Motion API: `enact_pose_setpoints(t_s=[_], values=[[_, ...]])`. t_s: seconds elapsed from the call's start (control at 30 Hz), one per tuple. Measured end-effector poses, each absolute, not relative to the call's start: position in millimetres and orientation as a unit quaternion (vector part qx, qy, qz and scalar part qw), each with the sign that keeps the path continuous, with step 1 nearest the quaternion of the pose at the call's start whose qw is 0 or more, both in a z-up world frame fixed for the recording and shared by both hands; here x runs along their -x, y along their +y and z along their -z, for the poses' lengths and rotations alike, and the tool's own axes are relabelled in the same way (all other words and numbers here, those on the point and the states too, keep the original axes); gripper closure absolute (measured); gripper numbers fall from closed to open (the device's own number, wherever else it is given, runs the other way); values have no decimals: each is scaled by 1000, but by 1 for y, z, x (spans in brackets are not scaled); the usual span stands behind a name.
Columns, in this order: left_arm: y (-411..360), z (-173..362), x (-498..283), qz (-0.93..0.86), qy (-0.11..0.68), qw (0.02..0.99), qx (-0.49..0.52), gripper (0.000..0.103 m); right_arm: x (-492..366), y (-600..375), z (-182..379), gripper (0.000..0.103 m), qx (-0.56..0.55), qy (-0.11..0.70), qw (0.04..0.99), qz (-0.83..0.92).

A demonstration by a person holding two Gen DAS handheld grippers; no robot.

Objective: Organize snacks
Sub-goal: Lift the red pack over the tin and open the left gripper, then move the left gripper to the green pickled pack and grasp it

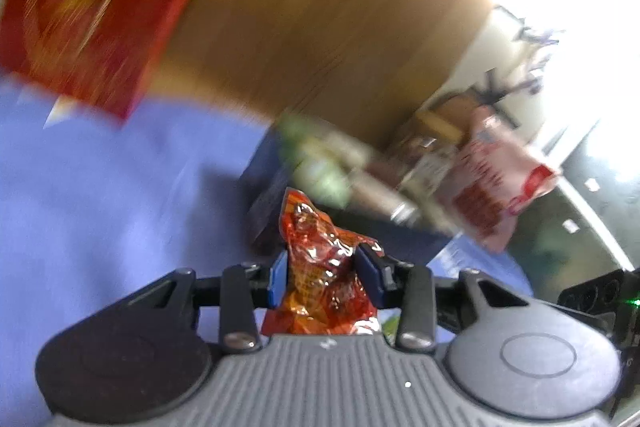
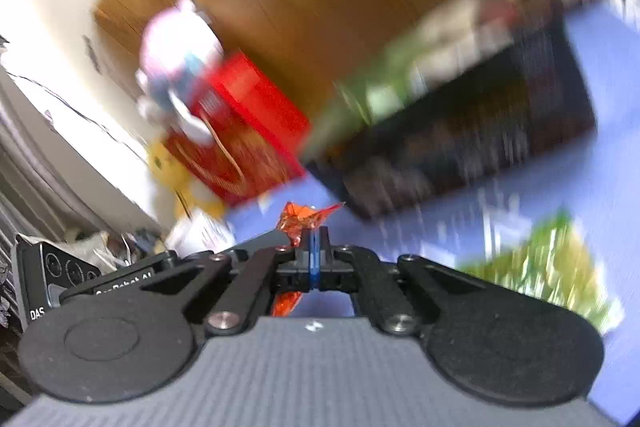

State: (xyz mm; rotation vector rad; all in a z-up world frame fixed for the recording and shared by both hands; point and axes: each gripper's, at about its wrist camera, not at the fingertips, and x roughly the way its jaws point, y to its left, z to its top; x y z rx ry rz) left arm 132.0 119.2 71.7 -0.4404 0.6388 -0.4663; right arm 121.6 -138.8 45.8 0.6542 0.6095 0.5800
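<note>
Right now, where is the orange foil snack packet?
In the left wrist view the orange foil snack packet is clamped in the left gripper, above the blue cloth, near the dark box.

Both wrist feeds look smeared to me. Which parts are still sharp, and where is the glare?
Left wrist: background motion-blurred, window glare top right, but left claw and its orange foil snack packet stay crisp. Right wrist: heavier smear, washed-out glare upper left; only right claw sharp.

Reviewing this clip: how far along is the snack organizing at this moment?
Done: the dark box already holds several snacks, though blur hides which. In hand: the left gripper is shut on an orange foil packet, and the right gripper pinches orange foil too, possibly the same packet. Left: a green packet lies loose on the blue cloth.
</note>
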Motion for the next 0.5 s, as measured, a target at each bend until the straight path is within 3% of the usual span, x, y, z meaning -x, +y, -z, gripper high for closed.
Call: enact_pose_setpoints(t_s=[0.13, 0.2, 0.23, 0.3, 0.5], values=[[90, -109, -175, 248, 275, 911, 181, 65, -153, -150, -84, 100, -266, 234, 901, -248], [71, -110, -201, 247, 282, 913, 162, 57, -167, -146, -93, 94, -192, 219, 934, -206], [61, -106, -211, 240, 282, 918, 144, 48, -171, -146, -91, 93, -152, 224, 946, -179], [44, -96, -226, 195, 286, 934, 88, 48, -169, -146, -89, 88, -74, 216, 966, -118], [61, -92, -197, 193, 275, 934, 123, 48, -95, -197, -77, 80, -129, 183, 969, -108]])
